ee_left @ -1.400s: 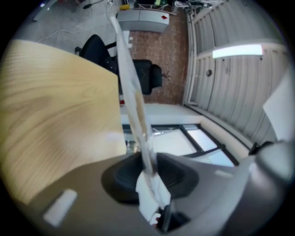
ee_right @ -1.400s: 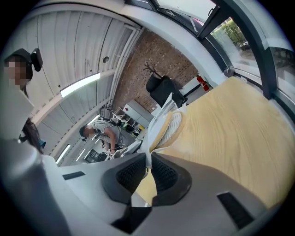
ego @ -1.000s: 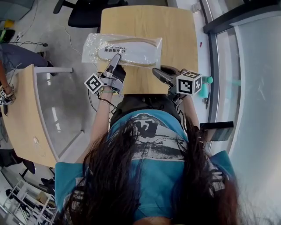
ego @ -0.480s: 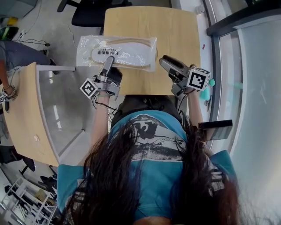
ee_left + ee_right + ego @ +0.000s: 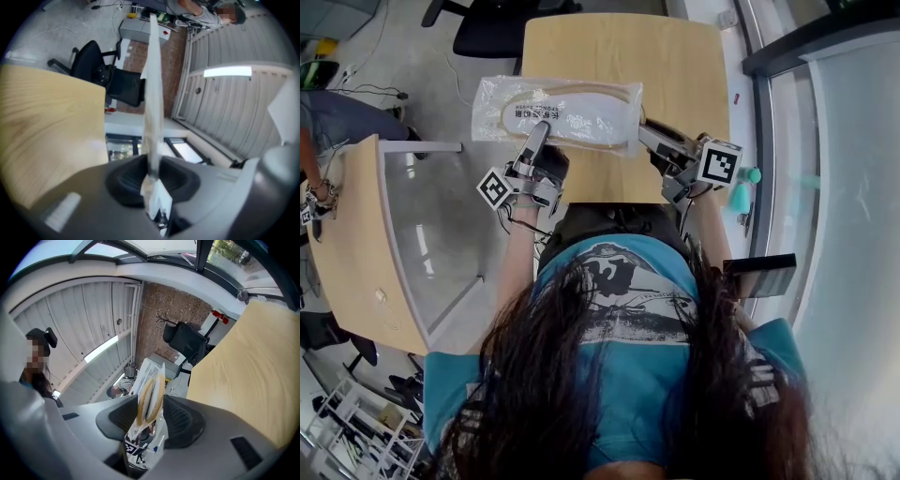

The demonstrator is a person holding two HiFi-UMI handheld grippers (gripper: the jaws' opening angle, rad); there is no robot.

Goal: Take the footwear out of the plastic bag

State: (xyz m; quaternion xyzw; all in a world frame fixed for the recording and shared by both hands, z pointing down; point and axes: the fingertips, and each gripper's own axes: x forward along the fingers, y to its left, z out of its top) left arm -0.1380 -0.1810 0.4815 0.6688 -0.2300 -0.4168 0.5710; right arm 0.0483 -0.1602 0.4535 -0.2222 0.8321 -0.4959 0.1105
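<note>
1 plastic bag (image 5: 567, 108), left tongs (image 5: 541, 129), right tongs (image 5: 643, 130) gripping

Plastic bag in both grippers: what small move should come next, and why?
Probably ease the right gripper rightward while the left gripper holds firm. The left pinches only the plastic bag film; the right grips the footwear end through it, so pulling apart may slide the footwear out.

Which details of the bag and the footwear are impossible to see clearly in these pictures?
- Print on the plastic bag: too small in the head view.
- Whether the footwear is one piece or two: it lies flat behind plastic in the head view and shows edge-on in the right gripper view.
- Bag's opening: no view shows which edge is open.
</note>
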